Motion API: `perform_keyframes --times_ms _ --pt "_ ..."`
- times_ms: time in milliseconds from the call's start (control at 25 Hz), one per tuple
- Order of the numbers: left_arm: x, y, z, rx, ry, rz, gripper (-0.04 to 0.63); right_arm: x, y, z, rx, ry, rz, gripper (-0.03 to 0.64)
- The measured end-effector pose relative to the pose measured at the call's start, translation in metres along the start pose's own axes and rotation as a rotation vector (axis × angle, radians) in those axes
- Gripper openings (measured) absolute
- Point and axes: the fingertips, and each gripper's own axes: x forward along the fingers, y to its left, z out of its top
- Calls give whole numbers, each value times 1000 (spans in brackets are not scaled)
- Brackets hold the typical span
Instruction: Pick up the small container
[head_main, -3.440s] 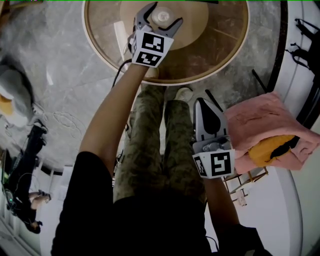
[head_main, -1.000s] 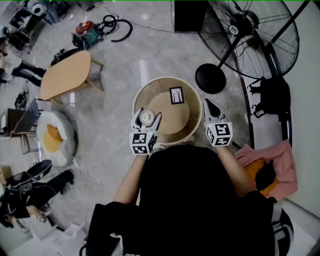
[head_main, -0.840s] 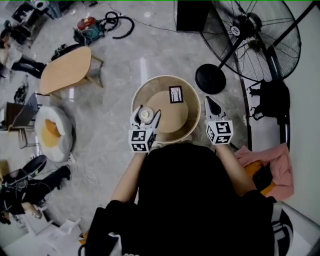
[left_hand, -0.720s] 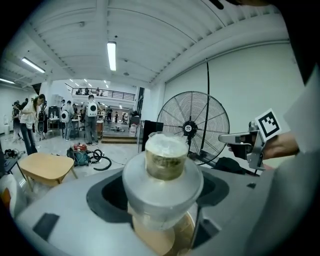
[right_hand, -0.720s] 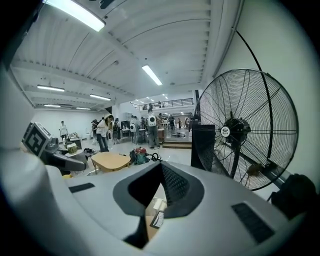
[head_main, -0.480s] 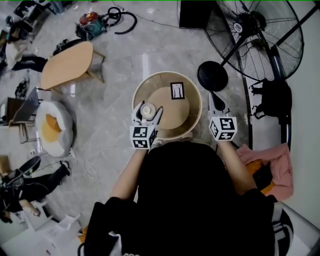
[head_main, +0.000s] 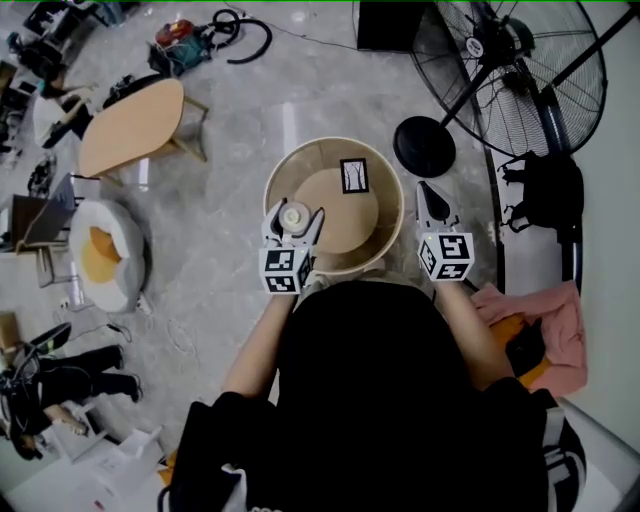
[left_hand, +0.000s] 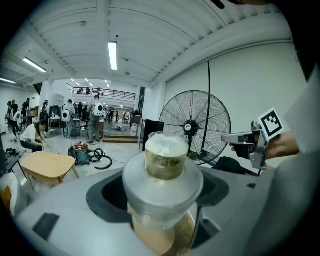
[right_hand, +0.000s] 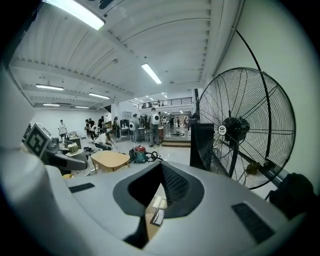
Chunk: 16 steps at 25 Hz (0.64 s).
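l gripper (head_main: 293, 218) clamped on the small container (left_hand: 165, 156), now carried well above the round table (head_main: 386, 176) vs 3 s ago (pick looks done), r gripper (head_main: 432, 197) jaws together, empty, off the table's right edge.

**Black top, grey grippers**

Seen from above, the person wears a black short-sleeved top (head_main: 380, 400). The left gripper (head_main: 294, 212) and right gripper (head_main: 430, 192) are pale grey. Each carries a white cube (head_main: 286, 271) printed with black square markers. Dark ribbed pads (right_hand: 172, 184) line the right one's jaws.
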Motion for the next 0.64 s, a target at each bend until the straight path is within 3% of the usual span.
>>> perform_keyframes --times_ms 640 --pt "9 6 -10 8 2 -9 359 15 11 5 -9 -10 13 21"
